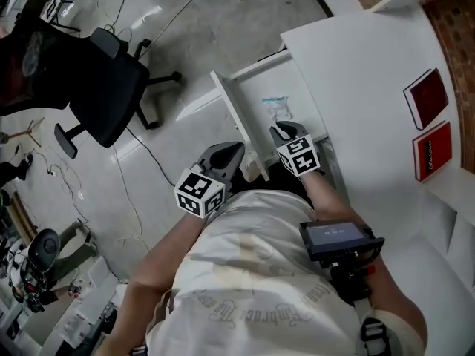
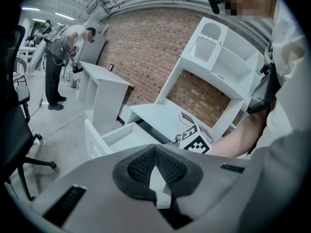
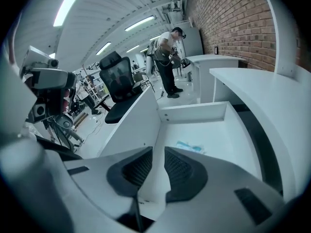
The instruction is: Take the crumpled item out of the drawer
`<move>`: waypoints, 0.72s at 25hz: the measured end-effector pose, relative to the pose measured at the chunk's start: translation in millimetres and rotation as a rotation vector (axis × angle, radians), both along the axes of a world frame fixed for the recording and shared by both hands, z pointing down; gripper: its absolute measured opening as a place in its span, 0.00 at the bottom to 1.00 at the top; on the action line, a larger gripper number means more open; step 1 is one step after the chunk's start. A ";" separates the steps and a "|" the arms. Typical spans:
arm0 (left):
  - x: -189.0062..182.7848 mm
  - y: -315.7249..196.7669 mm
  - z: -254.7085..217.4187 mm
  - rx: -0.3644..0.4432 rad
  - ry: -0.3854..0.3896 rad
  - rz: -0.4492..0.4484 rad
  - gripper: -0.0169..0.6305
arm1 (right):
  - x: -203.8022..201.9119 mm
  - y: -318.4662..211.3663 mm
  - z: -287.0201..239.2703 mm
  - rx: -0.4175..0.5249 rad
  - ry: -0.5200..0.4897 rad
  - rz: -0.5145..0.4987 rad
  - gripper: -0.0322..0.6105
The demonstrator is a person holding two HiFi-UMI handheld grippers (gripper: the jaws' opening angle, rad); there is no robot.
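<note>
The white drawer (image 1: 236,113) stands pulled out from the desk (image 1: 364,73). A crumpled pale blue-and-white item (image 1: 276,107) lies on its floor. My right gripper (image 1: 286,133) hangs over the drawer's near end, just short of the item. In the right gripper view the jaws (image 3: 158,152) stand a narrow gap apart with nothing between them, and the crumpled item (image 3: 190,147) lies just beyond the right pad. My left gripper (image 1: 226,154) is outside the drawer front, to the left. Its jaws (image 2: 155,149) meet at the tips and hold nothing.
A black office chair (image 1: 111,87) stands on the floor left of the drawer, with cables around it. Two red booklets (image 1: 427,95) (image 1: 433,150) lie on the desk's right side. A person (image 2: 60,67) stands at another white desk far off.
</note>
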State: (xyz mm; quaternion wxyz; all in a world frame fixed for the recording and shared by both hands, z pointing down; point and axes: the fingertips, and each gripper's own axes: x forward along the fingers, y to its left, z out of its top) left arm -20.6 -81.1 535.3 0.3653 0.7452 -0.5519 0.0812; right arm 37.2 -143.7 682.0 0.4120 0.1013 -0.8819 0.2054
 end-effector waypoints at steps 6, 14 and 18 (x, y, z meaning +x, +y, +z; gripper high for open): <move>-1.3 10.5 5.6 -0.012 0.006 -0.016 0.06 | 1.4 3.9 14.9 0.009 0.043 -0.028 0.25; -2.8 11.9 10.2 -0.012 0.010 -0.035 0.06 | 2.5 -2.3 29.8 0.038 0.092 -0.057 0.33; -4.6 14.7 10.0 -0.015 0.014 -0.050 0.06 | 3.2 -6.9 34.1 0.068 0.134 -0.094 0.36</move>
